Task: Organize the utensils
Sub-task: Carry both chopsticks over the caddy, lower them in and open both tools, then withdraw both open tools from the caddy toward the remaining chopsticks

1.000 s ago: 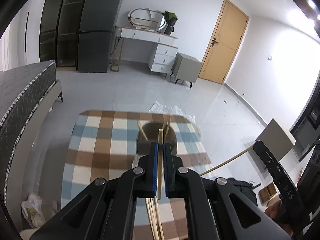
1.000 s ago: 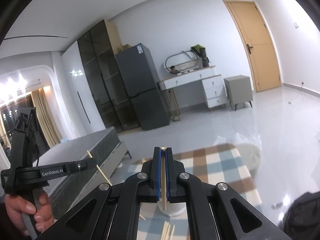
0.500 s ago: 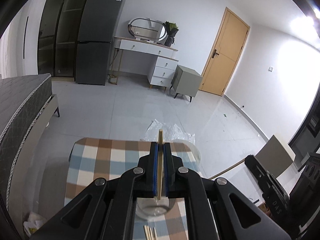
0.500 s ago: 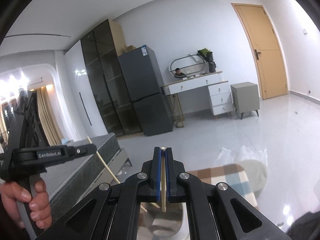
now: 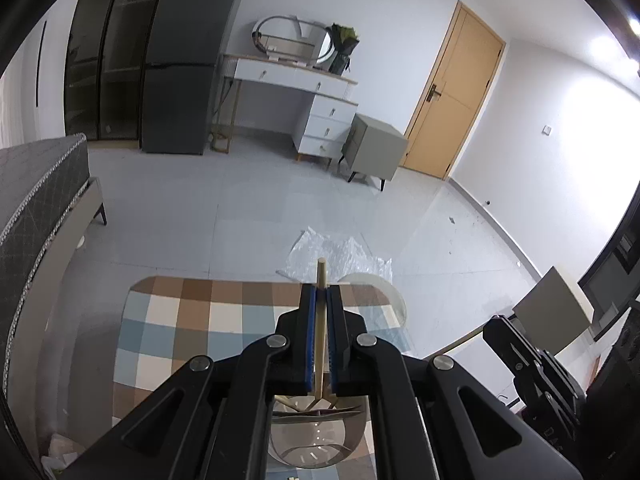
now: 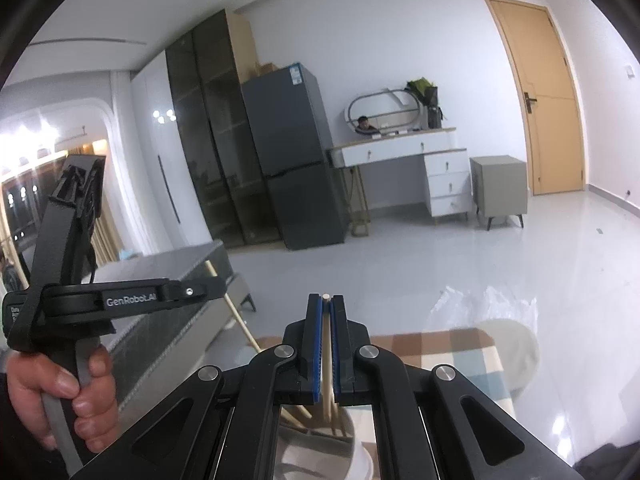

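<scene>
- Right now the step in hand is dropping chopsticks into the cup: each gripper carries one above it.
- The left gripper (image 5: 319, 292) is clamped on a chopstick (image 5: 320, 320), which stands nearly upright between the blue pads; its lower end reaches down to the rim of the cup (image 5: 316, 440) right below.
- The right gripper (image 6: 326, 304) is likewise closed on its own chopstick (image 6: 328, 360), whose lower end dips toward the same cup (image 6: 320, 456), where several sticks already lean.
- The cup stands on the table (image 5: 180, 320) with its checked cloth, near the person's edge of it.
- In the right view the person's hand (image 6: 60, 392) grips the left tool's handle, and its chopstick slants down toward the cup.
- Next, by my reckoning, each stick's tip should be well inside the rim before the jaws part; a release too early could send it against the rim and onto the cloth.
- Letting go one at a time seems wiser, since both tools crowd one small opening.
</scene>
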Available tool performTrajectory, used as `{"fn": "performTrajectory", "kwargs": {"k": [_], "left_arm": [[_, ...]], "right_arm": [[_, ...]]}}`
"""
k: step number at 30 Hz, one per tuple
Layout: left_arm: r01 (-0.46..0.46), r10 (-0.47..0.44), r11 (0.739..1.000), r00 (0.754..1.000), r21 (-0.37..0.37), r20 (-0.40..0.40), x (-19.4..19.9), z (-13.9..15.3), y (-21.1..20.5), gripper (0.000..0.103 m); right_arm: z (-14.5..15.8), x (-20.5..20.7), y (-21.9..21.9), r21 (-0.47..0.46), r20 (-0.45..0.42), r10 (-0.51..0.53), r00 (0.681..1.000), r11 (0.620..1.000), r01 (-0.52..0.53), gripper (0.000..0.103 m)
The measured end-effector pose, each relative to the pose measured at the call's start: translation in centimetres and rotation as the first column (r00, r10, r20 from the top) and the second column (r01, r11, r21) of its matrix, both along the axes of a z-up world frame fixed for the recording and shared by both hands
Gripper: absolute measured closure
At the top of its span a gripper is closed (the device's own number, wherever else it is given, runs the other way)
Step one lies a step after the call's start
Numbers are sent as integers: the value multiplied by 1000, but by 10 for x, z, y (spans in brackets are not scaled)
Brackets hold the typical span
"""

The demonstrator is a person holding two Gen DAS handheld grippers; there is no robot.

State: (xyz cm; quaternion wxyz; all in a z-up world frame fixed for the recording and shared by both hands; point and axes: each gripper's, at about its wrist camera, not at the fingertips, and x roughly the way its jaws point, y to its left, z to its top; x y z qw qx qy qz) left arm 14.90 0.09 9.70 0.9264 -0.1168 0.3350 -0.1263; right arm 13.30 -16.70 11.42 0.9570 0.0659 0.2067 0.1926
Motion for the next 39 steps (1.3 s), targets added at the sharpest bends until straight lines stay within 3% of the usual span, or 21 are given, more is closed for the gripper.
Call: {"fn": "performTrajectory", "kwargs": {"k": [19, 22, 24, 29, 33, 39], "left_arm": [[76, -74, 997, 985, 8, -157, 16, -21, -16, 99], [70, -68, 998, 985, 9, -156, 12, -20, -15, 76], [59, -58, 998, 987, 5, -149, 8, -18, -12, 64], [39, -36, 999, 988, 19, -150, -1, -14, -7, 57], [9, -4, 999, 991, 39, -137, -12, -11, -1, 48], [-21, 28, 998, 992, 54, -127, -31, -9, 6, 47]], "right_arm": [[-32, 8, 10, -20, -129, 39, 991, 999, -42, 97], [-32, 3, 4, -8, -138, 23, 990, 1000, -25, 94], [-32, 1, 0, 2, -146, 8, 989, 1000, -8, 83], [-31, -11, -15, 21, -169, -33, 985, 999, 37, 70], [-30, -19, -24, 37, -190, -59, 980, 997, 67, 67], [-23, -38, -31, 46, -185, -77, 980, 995, 87, 57]]}}
